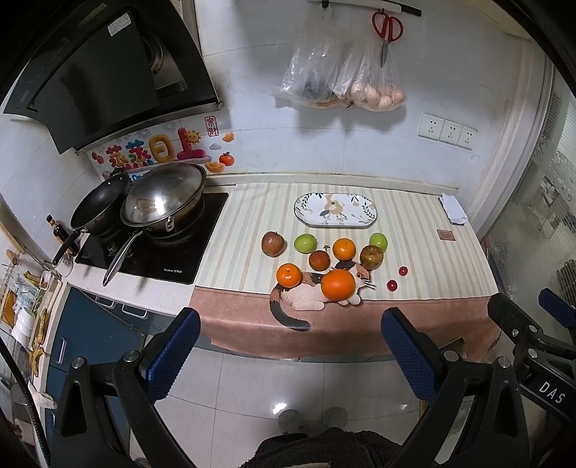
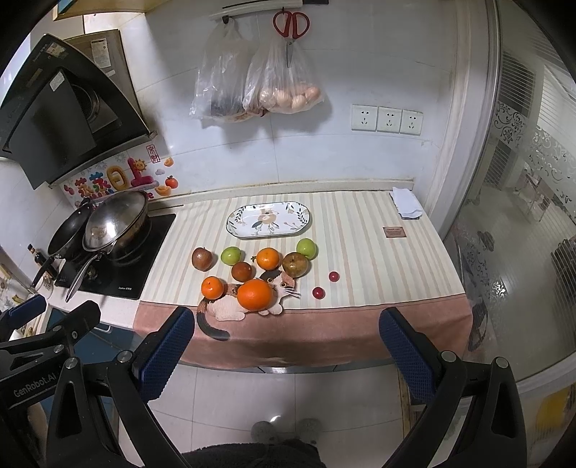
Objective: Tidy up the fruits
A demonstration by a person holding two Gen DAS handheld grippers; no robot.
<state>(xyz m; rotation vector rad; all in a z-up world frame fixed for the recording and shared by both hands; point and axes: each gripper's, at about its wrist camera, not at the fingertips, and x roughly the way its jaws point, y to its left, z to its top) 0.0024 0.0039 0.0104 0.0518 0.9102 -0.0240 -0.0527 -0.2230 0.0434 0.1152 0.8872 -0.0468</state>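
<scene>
Several fruits lie loose on the striped cloth: a big orange, two smaller oranges, two green apples, brownish-red apples and two small red fruits. Behind them lies an oval floral plate, with nothing on it. My left gripper and right gripper hang open in front of the counter edge, well short of the fruit, holding nothing.
A stove with a lidded wok and a black pan stands left of the cloth. A folded white cloth lies at the back right. Bags and scissors hang on the wall. A glass partition closes the right side.
</scene>
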